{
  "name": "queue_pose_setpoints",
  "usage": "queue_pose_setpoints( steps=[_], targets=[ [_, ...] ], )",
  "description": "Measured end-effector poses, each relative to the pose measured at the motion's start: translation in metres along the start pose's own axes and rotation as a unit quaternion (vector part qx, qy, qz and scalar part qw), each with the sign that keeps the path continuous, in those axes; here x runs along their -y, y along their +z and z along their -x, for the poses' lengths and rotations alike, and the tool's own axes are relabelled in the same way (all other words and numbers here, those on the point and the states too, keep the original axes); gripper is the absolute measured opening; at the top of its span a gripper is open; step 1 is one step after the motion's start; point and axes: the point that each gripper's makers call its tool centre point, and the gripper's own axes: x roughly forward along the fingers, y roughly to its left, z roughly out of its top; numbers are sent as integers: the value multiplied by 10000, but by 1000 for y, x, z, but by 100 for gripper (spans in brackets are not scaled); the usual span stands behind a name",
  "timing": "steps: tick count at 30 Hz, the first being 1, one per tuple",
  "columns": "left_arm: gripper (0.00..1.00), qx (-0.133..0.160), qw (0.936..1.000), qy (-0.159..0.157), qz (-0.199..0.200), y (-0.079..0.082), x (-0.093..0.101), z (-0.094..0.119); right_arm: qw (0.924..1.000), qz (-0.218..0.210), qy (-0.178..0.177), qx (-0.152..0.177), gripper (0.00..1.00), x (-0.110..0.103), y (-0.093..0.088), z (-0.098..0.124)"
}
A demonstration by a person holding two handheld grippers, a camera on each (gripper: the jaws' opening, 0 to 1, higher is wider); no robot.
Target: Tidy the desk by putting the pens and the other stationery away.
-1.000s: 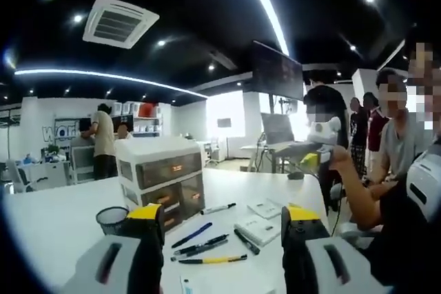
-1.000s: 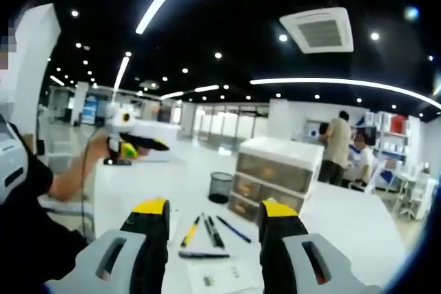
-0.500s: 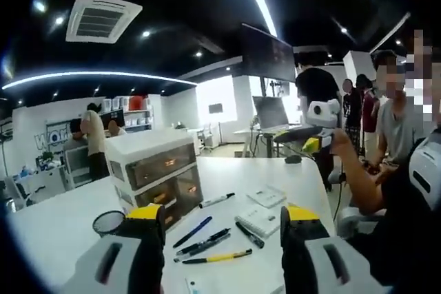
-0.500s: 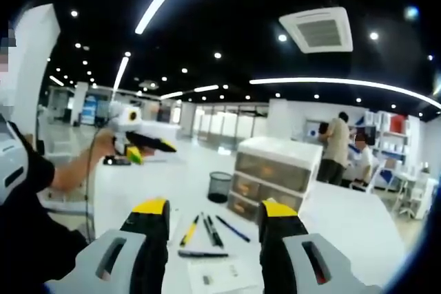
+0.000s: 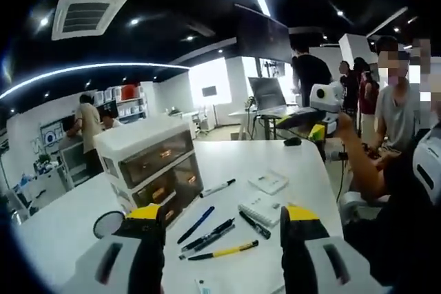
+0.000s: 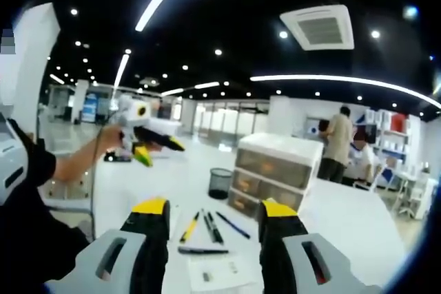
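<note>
In a bright open office, the white worktop [image 5: 289, 163] carries loose pens [image 5: 207, 228] just before the drawer unit [image 5: 148, 163], a mesh cup [image 6: 220, 184] beside it, while the left claw [image 5: 224, 222] and right claw [image 6: 212, 215] hover spread and empty above, probably choosing a first pick.
</note>
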Motion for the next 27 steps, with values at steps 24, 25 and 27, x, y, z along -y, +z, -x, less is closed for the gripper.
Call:
queue_pose_setpoints(
  steps=[24, 25, 27],
  targets=[
    [60, -1049, 9925, -417, -474, -23, -3, -34, 10000, 3, 5, -54, 48, 4, -3, 5],
    [60, -1109, 9914, -458, -521, -25, -4, -36, 10000, -5, 10, -61, 48, 4, -3, 5],
    [59, -1161, 9904, -504, -558, -26, -3, -38, 10000, -7, 13, -78, 48, 4, -4, 4]
  ],
)
